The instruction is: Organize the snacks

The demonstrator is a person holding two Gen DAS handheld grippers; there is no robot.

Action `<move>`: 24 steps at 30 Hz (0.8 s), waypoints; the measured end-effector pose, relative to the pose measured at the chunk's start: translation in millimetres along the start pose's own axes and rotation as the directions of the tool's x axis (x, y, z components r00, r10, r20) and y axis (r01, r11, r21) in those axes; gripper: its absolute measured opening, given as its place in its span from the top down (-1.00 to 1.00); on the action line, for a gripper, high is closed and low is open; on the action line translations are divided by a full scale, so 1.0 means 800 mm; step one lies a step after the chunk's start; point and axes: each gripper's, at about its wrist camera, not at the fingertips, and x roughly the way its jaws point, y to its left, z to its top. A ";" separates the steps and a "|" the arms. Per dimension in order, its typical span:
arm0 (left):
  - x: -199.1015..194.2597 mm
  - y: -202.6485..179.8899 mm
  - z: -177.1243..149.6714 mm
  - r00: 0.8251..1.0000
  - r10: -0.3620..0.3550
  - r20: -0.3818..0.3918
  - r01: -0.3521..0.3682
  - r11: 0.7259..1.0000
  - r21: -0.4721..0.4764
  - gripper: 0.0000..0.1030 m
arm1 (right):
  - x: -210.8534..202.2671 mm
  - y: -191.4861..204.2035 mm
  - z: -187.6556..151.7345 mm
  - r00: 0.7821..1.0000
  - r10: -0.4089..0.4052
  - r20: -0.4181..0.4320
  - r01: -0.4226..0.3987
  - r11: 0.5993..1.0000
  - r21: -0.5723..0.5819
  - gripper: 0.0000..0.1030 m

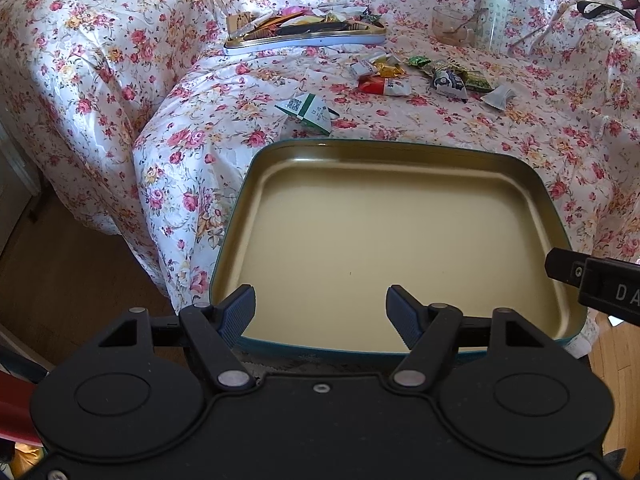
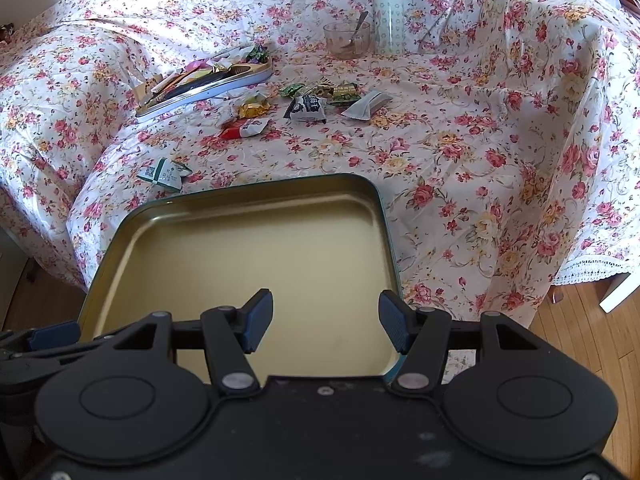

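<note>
An empty tin tray [image 1: 532, 184] with a gold inside and a dark green rim lies at the near edge of the flowered table; it also shows in the right wrist view [image 2: 376, 200]. My left gripper [image 1: 320, 310] is open and empty over its near edge. My right gripper [image 2: 325, 320] is open and empty over its near right corner. Loose wrapped snacks lie beyond: a green and white packet [image 1: 308, 111], a red and white one [image 1: 382, 86], a black and white one [image 2: 306, 109]. A second flat tin [image 1: 304, 38] at the back holds several snacks.
A glass cup with a spoon [image 2: 346, 38] and a pale green bottle [image 2: 388, 16] stand at the back. The flowered cloth [image 2: 500, 140] hangs over the table edges. Wooden floor [image 1: 60, 272] lies to the left and right.
</note>
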 end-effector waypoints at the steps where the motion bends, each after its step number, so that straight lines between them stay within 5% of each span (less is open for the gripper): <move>1: 0.000 0.001 0.000 1.000 0.000 -0.003 0.000 1.000 0.000 -0.42 | 0.000 0.000 0.000 1.000 0.001 0.000 -0.001 1.000 -0.001 -0.21; 24: 0.000 0.000 -0.004 1.000 0.016 0.000 -0.016 1.000 0.000 -0.41 | 0.001 0.003 -0.002 1.000 0.012 -0.007 -0.012 1.000 -0.002 -0.21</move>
